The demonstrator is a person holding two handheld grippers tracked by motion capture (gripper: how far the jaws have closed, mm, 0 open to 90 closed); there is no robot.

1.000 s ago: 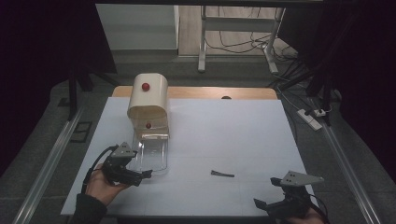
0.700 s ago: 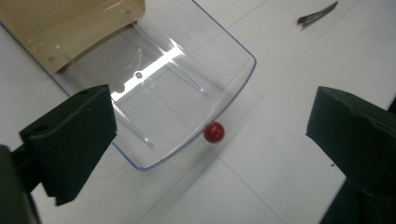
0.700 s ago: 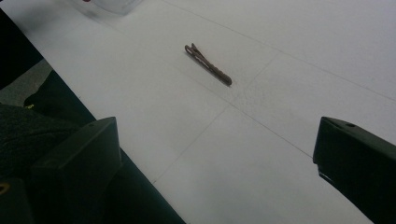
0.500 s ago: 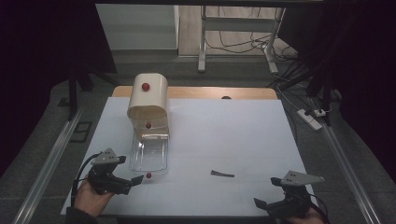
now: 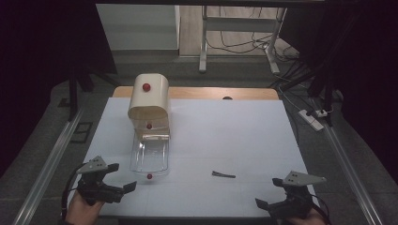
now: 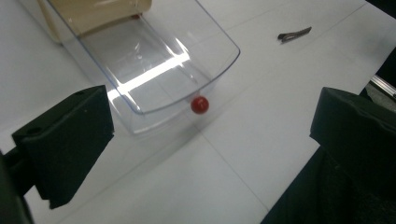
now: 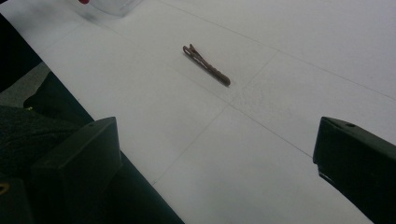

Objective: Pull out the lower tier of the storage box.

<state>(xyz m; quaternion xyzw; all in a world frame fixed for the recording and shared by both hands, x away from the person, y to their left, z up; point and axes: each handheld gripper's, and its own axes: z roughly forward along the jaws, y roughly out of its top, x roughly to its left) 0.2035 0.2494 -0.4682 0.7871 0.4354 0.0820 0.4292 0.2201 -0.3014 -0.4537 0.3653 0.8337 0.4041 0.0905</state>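
Right tool (image 5: 281, 205) open and empty at lower right, nearer the thin dark metal hair clip (image 5: 223, 175) lying left-right, up-left of it.

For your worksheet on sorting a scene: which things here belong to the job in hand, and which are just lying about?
Job in hand:
- drawer, clear, pulled out
- cabinet, cream
- hair clip
- left gripper, open
- right gripper, open

Lying about:
- power strip on the floor
- cables
- metal stand behind the table
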